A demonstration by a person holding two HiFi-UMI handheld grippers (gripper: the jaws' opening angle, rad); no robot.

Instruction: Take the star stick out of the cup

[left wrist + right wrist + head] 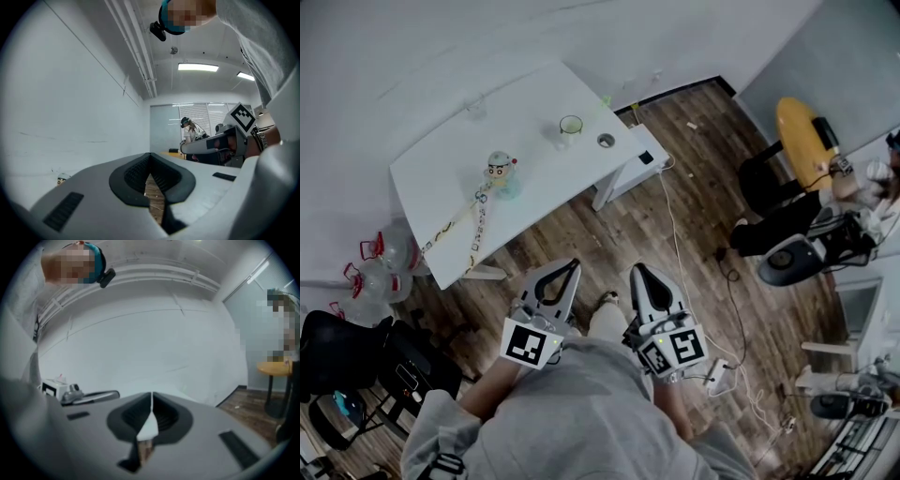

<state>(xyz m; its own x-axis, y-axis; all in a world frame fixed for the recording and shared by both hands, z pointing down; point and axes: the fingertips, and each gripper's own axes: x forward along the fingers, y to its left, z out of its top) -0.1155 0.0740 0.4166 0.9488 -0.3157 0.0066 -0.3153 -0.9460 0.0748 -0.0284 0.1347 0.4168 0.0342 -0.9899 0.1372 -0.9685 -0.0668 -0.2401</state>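
Left gripper [571,267] and right gripper [639,272]: both claws pressed together, empty, held above the floor [703,178]. Cup [571,126] stands on white table [441,178] at 12 o'clock, well apart.

Cup [571,126] on table [441,169] too small in my head view; cannot tell what stands in it. Toy figure [499,170] nearby: detail unreadable. My grey top [581,412] cut by bottom edge. Right gripper view blurred.

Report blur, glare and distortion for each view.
Head view: dim, washed-out colour, wide-angle, white table crisp. Left gripper view: sharp, fisheye with black corners, ceiling lamp blown out. Right gripper view: soft throughout, same fisheye vignette.
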